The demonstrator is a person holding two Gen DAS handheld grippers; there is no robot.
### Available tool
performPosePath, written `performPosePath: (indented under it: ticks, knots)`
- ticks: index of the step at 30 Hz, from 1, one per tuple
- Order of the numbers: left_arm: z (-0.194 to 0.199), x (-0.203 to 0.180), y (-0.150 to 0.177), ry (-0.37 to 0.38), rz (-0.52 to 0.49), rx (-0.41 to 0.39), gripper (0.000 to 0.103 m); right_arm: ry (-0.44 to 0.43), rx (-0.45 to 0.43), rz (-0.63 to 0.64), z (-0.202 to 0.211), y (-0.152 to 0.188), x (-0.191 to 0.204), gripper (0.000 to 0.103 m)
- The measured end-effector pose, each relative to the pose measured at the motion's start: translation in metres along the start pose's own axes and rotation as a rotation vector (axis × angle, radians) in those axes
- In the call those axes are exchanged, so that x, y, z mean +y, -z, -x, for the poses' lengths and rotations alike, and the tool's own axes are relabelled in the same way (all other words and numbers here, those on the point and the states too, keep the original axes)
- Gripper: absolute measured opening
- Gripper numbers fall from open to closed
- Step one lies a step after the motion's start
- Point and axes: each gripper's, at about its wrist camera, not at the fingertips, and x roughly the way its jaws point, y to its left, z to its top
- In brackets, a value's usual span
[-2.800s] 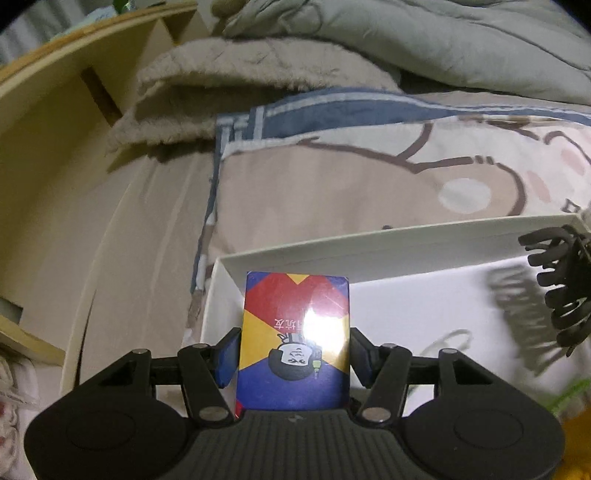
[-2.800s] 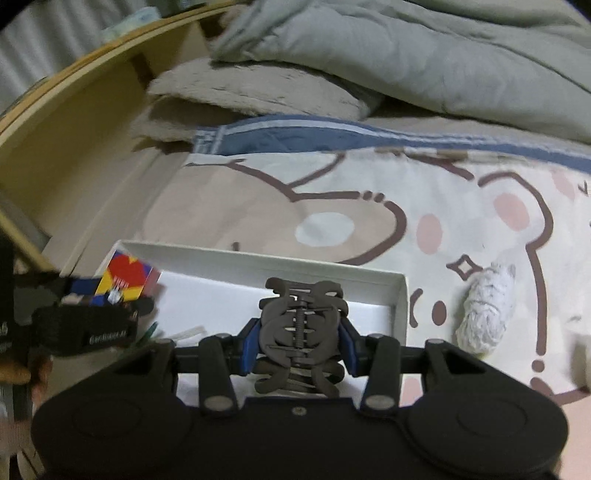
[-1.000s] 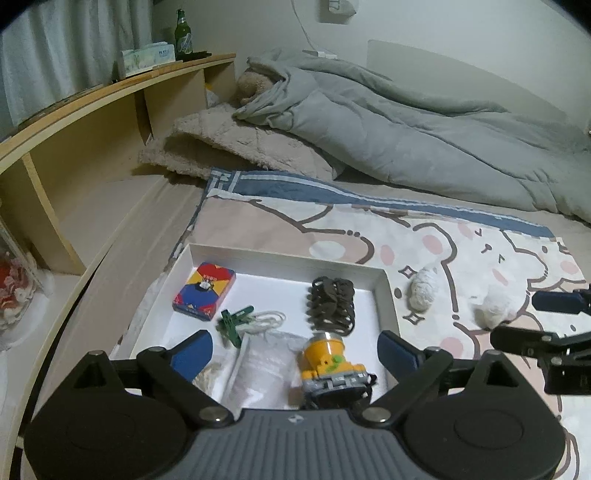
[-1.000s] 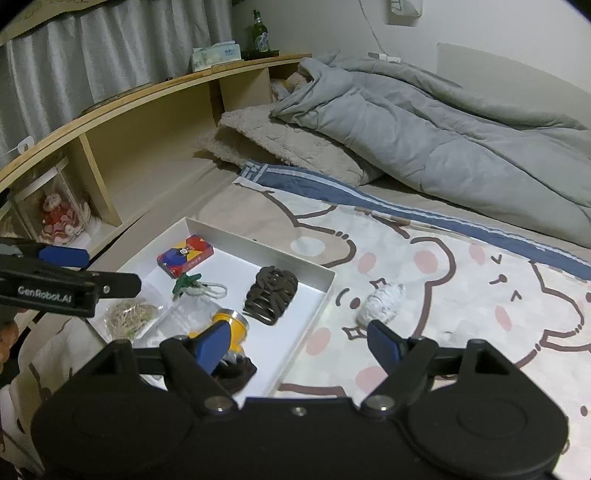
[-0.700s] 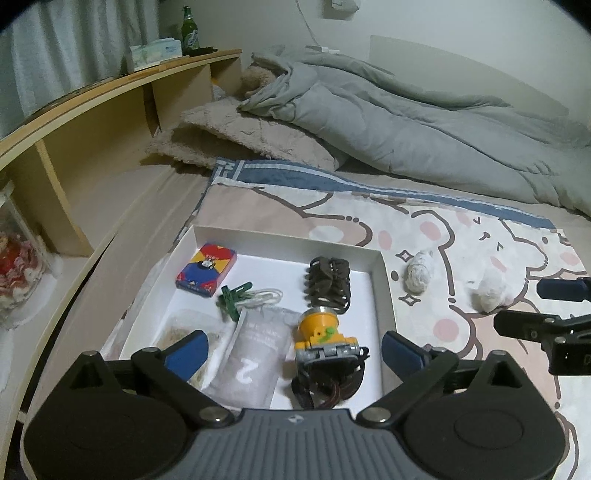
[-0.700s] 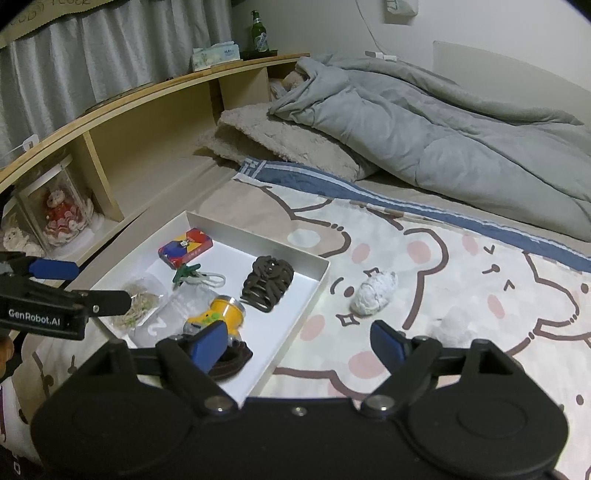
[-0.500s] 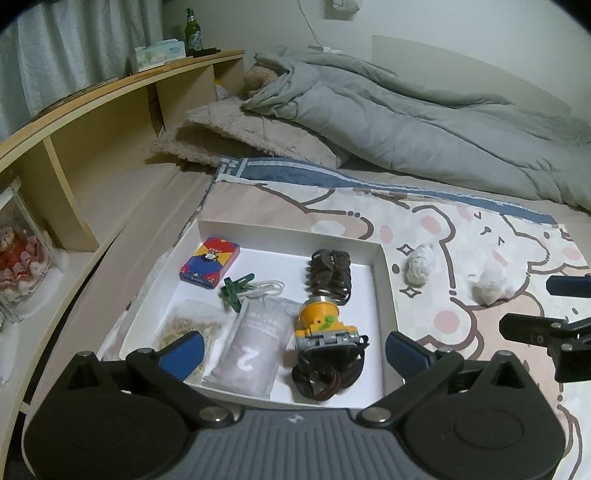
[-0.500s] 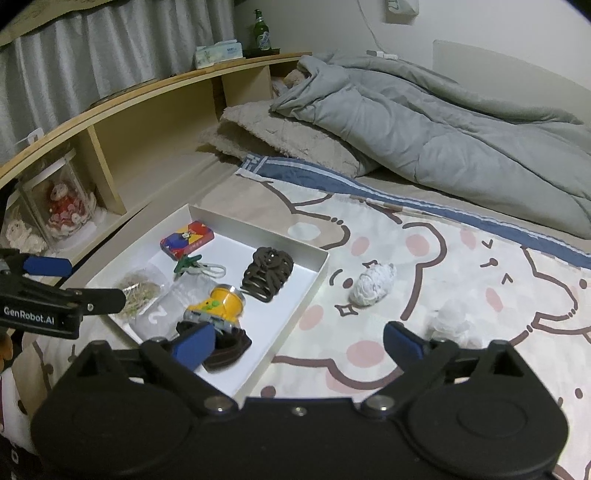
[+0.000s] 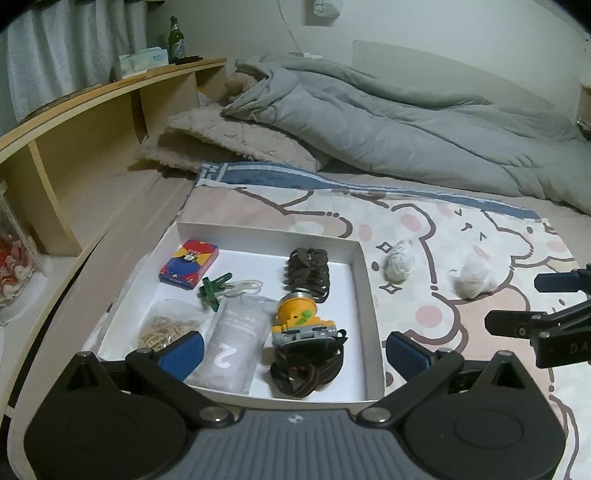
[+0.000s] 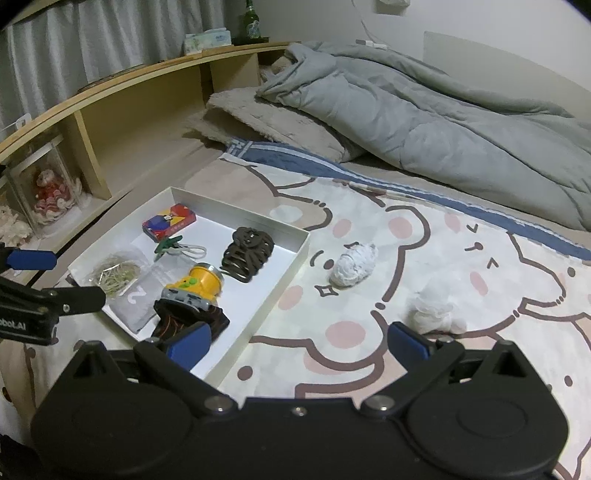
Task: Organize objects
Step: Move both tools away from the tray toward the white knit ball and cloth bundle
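1. Two grippers hang over a bed, both empty. The left gripper (image 9: 293, 350) has its jaws spread as wide as they go, with nothing between the pads. The right gripper (image 10: 297, 341) has jaws opening the last bit, already wide, gripping nothing.
2. At about ten o'clock from the left gripper, a wooden shelf (image 9: 92, 122) runs along the bed, with a green bottle (image 9: 176, 35) and a tissue box (image 9: 142, 61) on top.
3. At twelve o'clock from the left gripper, a white tray (image 9: 364, 266) lies on the bear-print sheet (image 9: 424, 229).
4. Inside the tray, left to right in the left wrist view: a bag of rubber bands (image 9: 168, 326), a card box (image 9: 189, 267) at the far left corner, a green clip (image 9: 214, 290), a grey pouch (image 9: 236, 343), a yellow toy (image 9: 299, 319) above a dark strap bundle (image 9: 308, 371), and a brown hair claw (image 9: 308, 269) near the far right wall.
5. At one to two o'clock, outside the tray, two white wads lie on the sheet: the nearer wad (image 9: 399, 260) just beside the tray, the farther wad (image 9: 474, 277) well apart from it.
6. At the far side, a grey duvet (image 9: 406, 125) is bunched over a beige pillow (image 9: 229, 147).
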Motion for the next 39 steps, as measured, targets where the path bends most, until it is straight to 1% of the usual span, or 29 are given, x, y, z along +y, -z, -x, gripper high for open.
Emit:
performPosePath:
  ticks: [2,7,10,15,19,22,26,28,33,39]
  knots:
    - [-0.002,-0.002,-0.001,0.011,-0.008,0.004,0.103,0.005,0.0,-0.006,0.0,0.0,-0.002,0.103]
    - [-0.008,-0.006,-0.004,0.004,-0.02,0.014,0.103,0.01,-0.007,-0.02,0.002,-0.002,-0.011,0.103]
    - [-0.009,-0.007,-0.008,0.005,-0.032,-0.002,0.103,0.017,-0.021,-0.032,0.004,-0.004,-0.019,0.103]
    - [-0.015,-0.011,-0.018,0.02,-0.013,-0.022,0.103,0.045,-0.025,-0.071,0.0,-0.007,-0.037,0.103]
    - [-0.021,-0.019,-0.026,0.02,-0.004,-0.041,0.103,0.08,-0.032,-0.091,-0.006,-0.005,-0.052,0.103]
    - [-0.028,-0.027,-0.032,0.017,0.01,-0.033,0.103,0.106,-0.032,-0.118,-0.013,-0.005,-0.065,0.103]
    - [-0.037,-0.042,-0.036,0.008,-0.024,-0.068,0.103,0.136,-0.032,-0.154,-0.021,-0.003,-0.083,0.103]
    - [-0.043,-0.049,-0.04,0.006,-0.04,-0.072,0.103,0.145,-0.03,-0.168,-0.025,-0.002,-0.092,0.103]
    - [-0.057,-0.062,-0.046,0.025,-0.031,-0.082,0.103,0.182,-0.035,-0.199,-0.039,0.003,-0.113,0.103]
    - [-0.075,-0.078,-0.055,0.045,-0.04,-0.101,0.103,0.185,-0.058,-0.282,-0.058,0.017,-0.144,0.103]
